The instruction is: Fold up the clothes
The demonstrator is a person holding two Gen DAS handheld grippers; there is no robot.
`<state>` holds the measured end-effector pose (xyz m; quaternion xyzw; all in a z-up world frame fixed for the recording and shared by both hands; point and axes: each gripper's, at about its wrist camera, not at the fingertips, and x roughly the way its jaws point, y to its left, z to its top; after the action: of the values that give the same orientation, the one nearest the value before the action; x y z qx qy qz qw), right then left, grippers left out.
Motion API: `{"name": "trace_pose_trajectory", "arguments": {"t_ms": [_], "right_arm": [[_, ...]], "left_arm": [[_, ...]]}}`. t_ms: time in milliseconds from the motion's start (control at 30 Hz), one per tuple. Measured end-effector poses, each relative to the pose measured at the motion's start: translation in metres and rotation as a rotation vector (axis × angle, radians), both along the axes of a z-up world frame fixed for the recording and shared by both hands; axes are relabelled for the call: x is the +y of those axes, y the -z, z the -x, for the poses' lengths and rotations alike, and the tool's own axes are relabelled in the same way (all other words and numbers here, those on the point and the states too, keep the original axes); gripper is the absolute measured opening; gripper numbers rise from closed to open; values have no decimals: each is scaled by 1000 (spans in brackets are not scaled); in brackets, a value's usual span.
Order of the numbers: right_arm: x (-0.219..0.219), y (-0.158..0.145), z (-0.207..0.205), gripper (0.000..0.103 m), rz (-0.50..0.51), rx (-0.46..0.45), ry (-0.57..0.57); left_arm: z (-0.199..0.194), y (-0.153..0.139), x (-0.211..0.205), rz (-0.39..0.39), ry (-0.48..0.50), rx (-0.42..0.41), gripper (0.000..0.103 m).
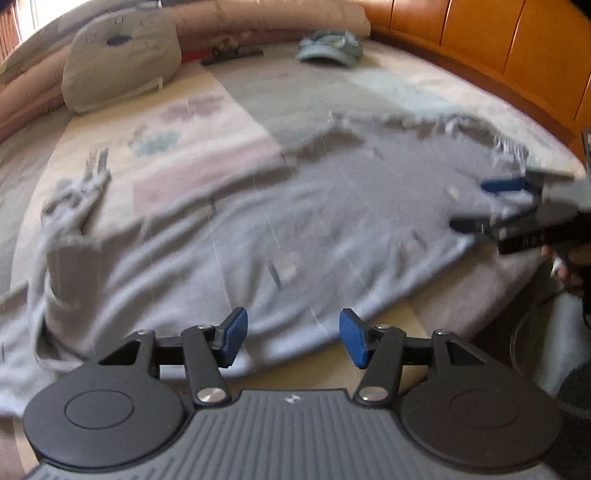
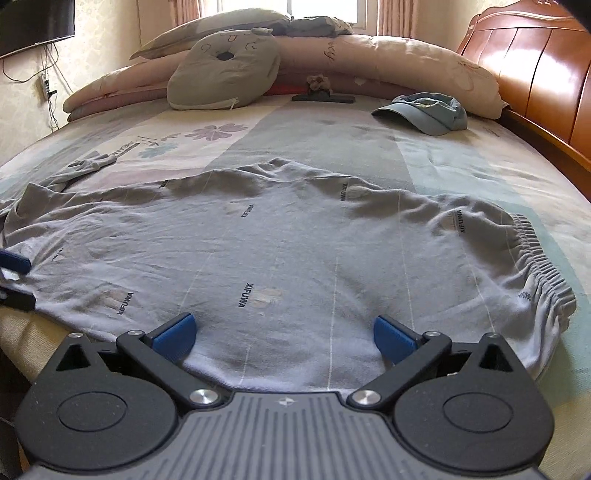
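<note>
Jaws: left gripper and right gripper both spread wide, nothing between the pads.
Garment: grey trousers lie flat on the bed, starting just ahead of both jaws.
Right view only: elastic waistband far right of the jaws; printed lettering readable.
Left view: motion-blurred, lettering illegible.
Beyond: cap, cushion.

A wide bed fills the room, its sheet banded in cream, grey and pale green with printed flowers, and a glossy orange-brown wooden headboard runs along its right side. At the far edge lie a rolled pink quilt and a grey cushion — behind them a bright curtained window. On the left, patterned cream wallpaper carries a dark wall-mounted screen with dangling cables.
</note>
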<state>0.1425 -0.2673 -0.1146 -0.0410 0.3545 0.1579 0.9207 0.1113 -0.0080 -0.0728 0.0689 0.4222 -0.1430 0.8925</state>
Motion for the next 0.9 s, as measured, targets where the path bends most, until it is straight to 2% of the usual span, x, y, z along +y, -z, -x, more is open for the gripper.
{"name": "trace_pose_trajectory", "arguments": {"t_ms": [100,200,300,333,400,567,633,733,900], "right_arm": [[1,0,0,103,2,0,4],[2,0,-1,103,6,7,9],[3,-1,-2,103,9,14,16],[3,-1,-2,103,9,16,19],[4,-2,-2,103,12,22,27],[4,-2,-3,103,13,28,36],[4,-2,-2,103,12,26,35],[4,-1,-2,103,12,23,36],[7,-3,-3,103,27,39,40]], "left_arm": [[-24,-5,5,59,-34,-51,63],[-44,2,3,73,-57,-70,64],[-54,20,4,69,-76,-33,70],[-51,25,5,72,-82,-33,71],[-37,27,9,79,-73,-42,80],[-8,26,20,55,-93,-41,82],[-5,21,20,29,-103,-39,82],[-8,12,15,14,-96,-81,85],[-13,14,3,22,-88,-96,87]]}}
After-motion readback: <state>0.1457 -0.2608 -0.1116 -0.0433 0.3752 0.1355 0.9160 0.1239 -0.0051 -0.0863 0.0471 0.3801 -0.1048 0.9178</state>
